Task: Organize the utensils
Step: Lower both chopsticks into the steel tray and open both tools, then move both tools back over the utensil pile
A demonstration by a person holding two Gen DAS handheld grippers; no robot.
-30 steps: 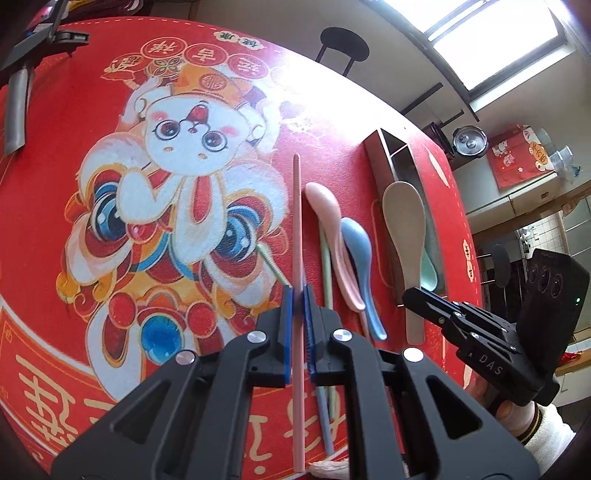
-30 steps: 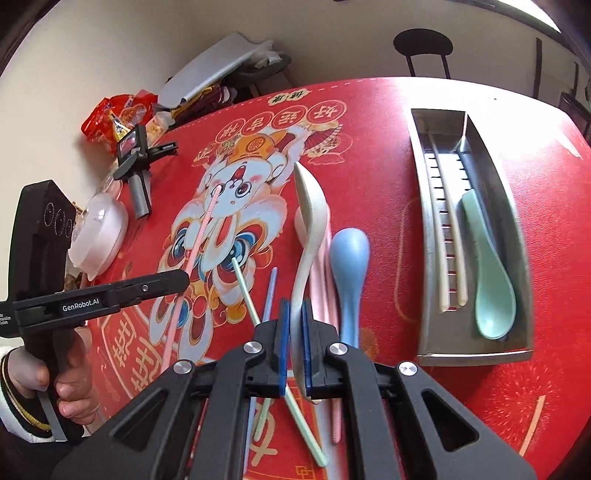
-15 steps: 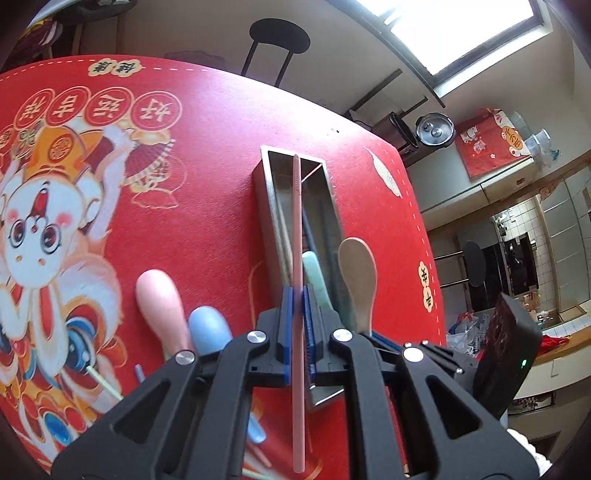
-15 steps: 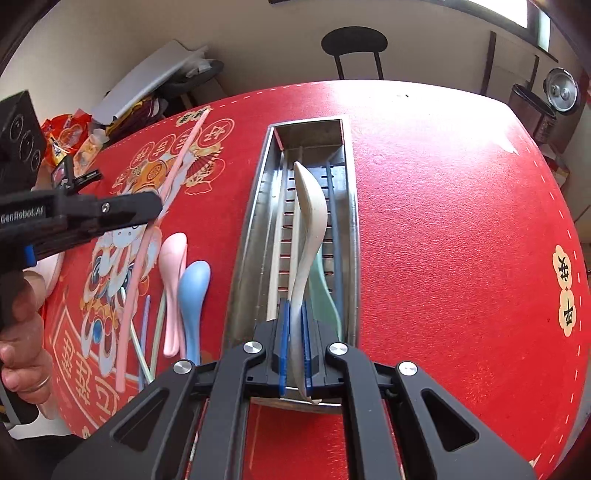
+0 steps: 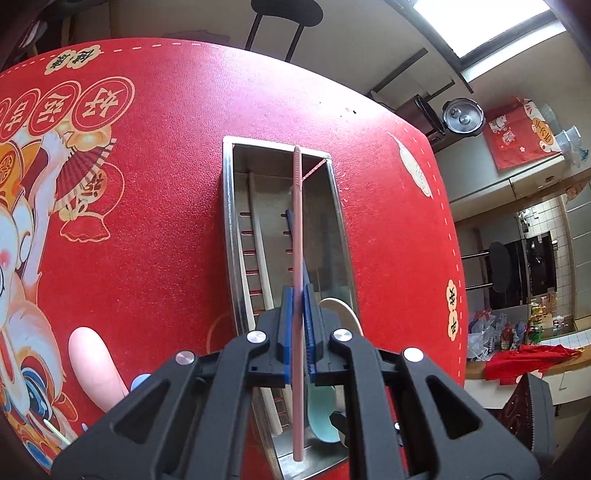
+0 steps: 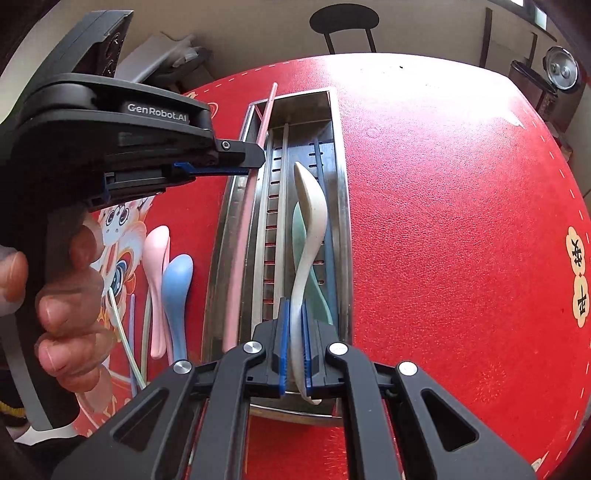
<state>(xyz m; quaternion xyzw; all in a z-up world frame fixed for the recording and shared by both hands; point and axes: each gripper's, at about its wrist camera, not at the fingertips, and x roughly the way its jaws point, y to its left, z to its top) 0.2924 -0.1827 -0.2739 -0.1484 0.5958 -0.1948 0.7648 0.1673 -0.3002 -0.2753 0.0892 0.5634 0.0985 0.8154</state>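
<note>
A long steel tray (image 5: 229, 221) lies on the red tablecloth. My left gripper (image 5: 297, 317) is shut on a pink chopstick (image 5: 297, 221), held lengthwise over the tray. In the right wrist view the left gripper (image 6: 258, 157) reaches in from the left, and the pink chopstick (image 6: 240, 258) runs along the left side of the tray (image 6: 341, 184). My right gripper (image 6: 293, 332) is shut on a cream spoon (image 6: 310, 214) by its handle, above the tray's near end. Under it, a green spoon (image 6: 317, 291) and cream chopsticks (image 6: 282, 206) lie in the tray.
A pink spoon (image 6: 157, 266), a blue spoon (image 6: 177, 280) and thin green and blue chopsticks (image 6: 122, 332) lie on the cloth left of the tray. A hand (image 6: 70, 295) grips the left tool. A black chair (image 6: 343, 18) stands beyond the table's far edge.
The left gripper carried the pink chopstick rightwards from over the cartoon print to above the tray. The right gripper brought the cream spoon from the table to over the tray, then held still.
</note>
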